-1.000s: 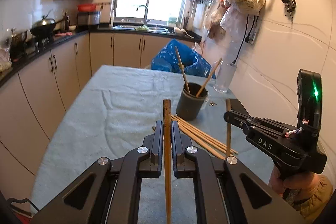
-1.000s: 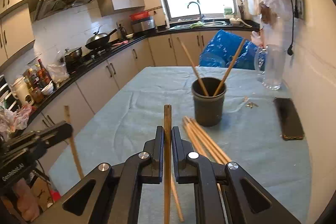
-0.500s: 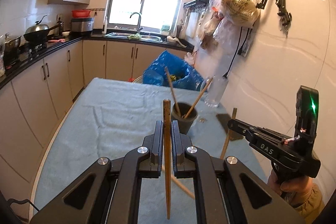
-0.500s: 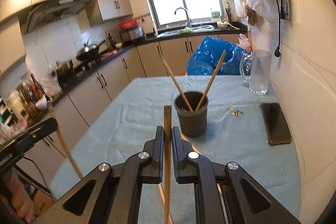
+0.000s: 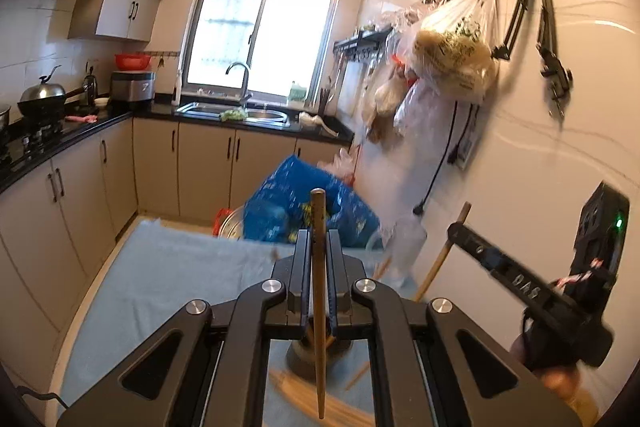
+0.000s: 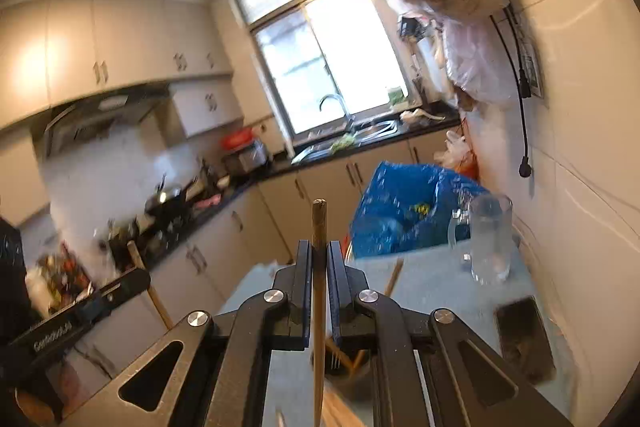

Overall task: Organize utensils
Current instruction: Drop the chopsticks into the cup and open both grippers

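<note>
The left gripper is clamped on a wooden chopstick that stands nearly upright between its jaws. The right gripper likewise pinches its own chopstick, also nearly upright. Below both sits the dark utensil cup, mostly hidden behind the jaws, near the middle of the tabletop, with loose chopsticks lying blurred at its near side. A clear glass jug stands toward the far right corner, and a dark phone lies along the right edge.
</note>
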